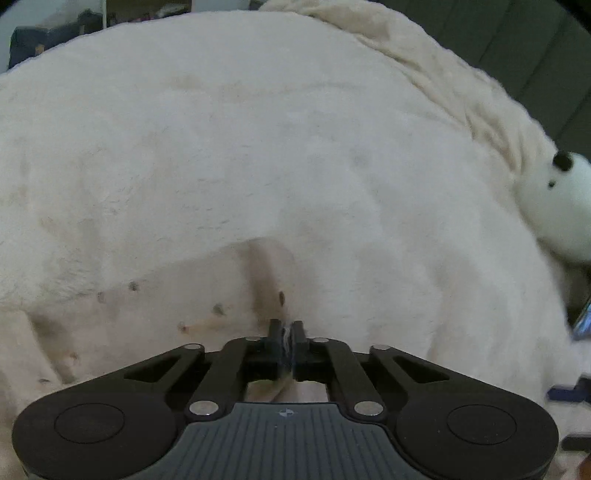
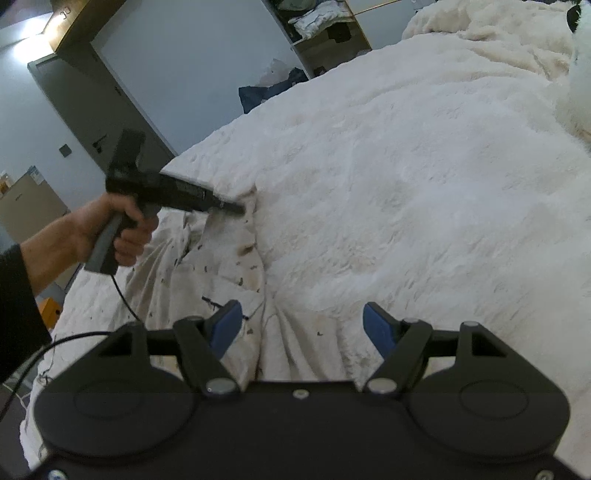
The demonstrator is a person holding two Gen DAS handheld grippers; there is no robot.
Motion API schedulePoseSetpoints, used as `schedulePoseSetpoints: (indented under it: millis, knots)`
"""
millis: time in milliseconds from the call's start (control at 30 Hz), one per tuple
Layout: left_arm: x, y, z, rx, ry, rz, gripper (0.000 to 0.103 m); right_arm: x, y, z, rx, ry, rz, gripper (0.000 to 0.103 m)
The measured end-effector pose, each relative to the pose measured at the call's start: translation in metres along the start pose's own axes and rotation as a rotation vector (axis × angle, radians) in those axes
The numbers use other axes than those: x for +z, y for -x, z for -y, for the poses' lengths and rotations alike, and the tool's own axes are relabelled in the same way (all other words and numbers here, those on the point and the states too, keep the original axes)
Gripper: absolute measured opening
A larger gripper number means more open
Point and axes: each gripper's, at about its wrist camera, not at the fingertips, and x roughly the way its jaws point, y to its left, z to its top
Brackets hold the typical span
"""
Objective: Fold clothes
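Note:
A white garment (image 2: 221, 266) with small dark specks lies crumpled on the near left part of a bed. In the left wrist view it is the smoother cloth (image 1: 166, 314) just ahead of the jaws. My left gripper (image 1: 287, 326) is shut on an edge of this garment, with a thin strip of cloth pinched between its black fingers. The right wrist view shows that gripper (image 2: 238, 209) held by a hand (image 2: 122, 229), its tips at the garment's far edge. My right gripper (image 2: 303, 325) stands open over the garment's near folds, blue pads (image 2: 225, 328) apart, nothing between them.
A fluffy white bedspread (image 2: 424, 184) covers the bed. A white plush toy (image 1: 565, 206) and a bunched cream blanket (image 1: 424, 66) lie at the far right. Beyond the bed's left edge stand a dark door (image 2: 92, 110), a shelf with clothes (image 2: 325, 26) and a dark blue bag (image 2: 269, 92).

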Motion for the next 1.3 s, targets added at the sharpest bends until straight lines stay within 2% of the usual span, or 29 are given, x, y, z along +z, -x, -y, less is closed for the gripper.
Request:
schedulePoseSetpoints:
  millis: [33, 133, 200, 233, 267, 300, 333, 433, 500, 567, 633, 700, 800, 900, 933, 1033, 1100, 1133, 1167, 1200, 1300]
  knots:
    - [0.002, 0.008, -0.01, 0.039, 0.029, 0.041, 0.002, 0.0, 0.0, 0.0, 0.001, -0.003, 0.001, 0.071]
    - [0.002, 0.025, -0.04, 0.087, 0.15, 0.116, 0.002, 0.001, 0.0, 0.001, 0.007, -0.014, 0.002, 0.071]
    - [-0.008, 0.022, -0.049, 0.122, 0.169, 0.096, 0.01, 0.0, 0.0, 0.0, 0.009, -0.012, -0.001, 0.071]
    - [-0.013, 0.012, -0.046, 0.172, 0.158, 0.062, 0.027, -0.001, -0.001, -0.001, 0.009, -0.01, -0.004, 0.071]
    - [-0.018, 0.003, -0.042, 0.221, 0.146, 0.028, 0.049, -0.002, -0.003, -0.003, 0.006, 0.001, -0.011, 0.071]
    - [-0.024, 0.0, -0.04, 0.248, 0.15, 0.015, 0.058, -0.002, -0.003, -0.003, 0.002, 0.005, -0.013, 0.071]
    - [-0.03, 0.008, -0.041, 0.235, 0.182, 0.039, 0.062, -0.002, -0.004, -0.004, -0.001, 0.01, -0.015, 0.071]
    - [-0.049, 0.044, -0.038, 0.201, 0.281, 0.129, 0.062, -0.003, -0.006, -0.005, -0.005, 0.021, -0.021, 0.071]
    - [-0.062, 0.077, -0.029, 0.174, 0.261, 0.164, 0.062, -0.002, -0.005, -0.006, -0.003, 0.031, -0.022, 0.071]
    - [-0.095, 0.138, -0.002, 0.111, 0.184, 0.214, 0.074, -0.003, -0.005, -0.008, -0.002, 0.043, -0.026, 0.071]
    - [-0.124, 0.172, 0.02, 0.083, 0.148, 0.24, 0.08, -0.005, -0.006, -0.011, -0.002, 0.064, -0.037, 0.071]
    - [-0.152, 0.195, 0.038, 0.064, 0.141, 0.237, 0.081, -0.01, -0.004, -0.02, -0.004, 0.104, -0.044, 0.071]
    - [-0.219, 0.228, 0.063, 0.075, 0.123, 0.228, 0.081, -0.029, 0.009, -0.047, 0.0, 0.235, -0.045, 0.071]
    - [-0.27, 0.235, 0.072, 0.094, 0.145, 0.227, 0.081, -0.047, 0.019, -0.06, -0.009, 0.279, -0.072, 0.071]
    - [-0.281, 0.233, 0.072, 0.08, 0.171, 0.227, 0.081, -0.054, 0.023, -0.065, -0.013, 0.295, -0.083, 0.071]
    - [-0.331, 0.216, 0.068, -0.005, 0.341, 0.227, 0.081, -0.067, 0.047, -0.064, -0.054, 0.304, -0.079, 0.072]
    - [-0.348, 0.201, 0.068, -0.04, 0.391, 0.219, 0.081, -0.07, 0.076, -0.036, -0.141, 0.154, -0.079, 0.072]
    - [-0.355, 0.195, 0.068, -0.058, 0.408, 0.213, 0.08, -0.071, 0.078, -0.033, -0.146, 0.136, -0.078, 0.072]
    - [-0.357, 0.193, 0.069, -0.075, 0.412, 0.2, 0.08, -0.077, 0.091, -0.015, -0.172, 0.034, -0.08, 0.071]
    - [-0.358, 0.194, 0.071, -0.095, 0.413, 0.194, 0.08, -0.08, 0.095, -0.009, -0.177, 0.004, -0.086, 0.071]
    - [-0.358, 0.208, 0.063, -0.132, 0.429, 0.232, 0.08, -0.099, 0.102, 0.015, -0.202, -0.115, -0.126, 0.07]
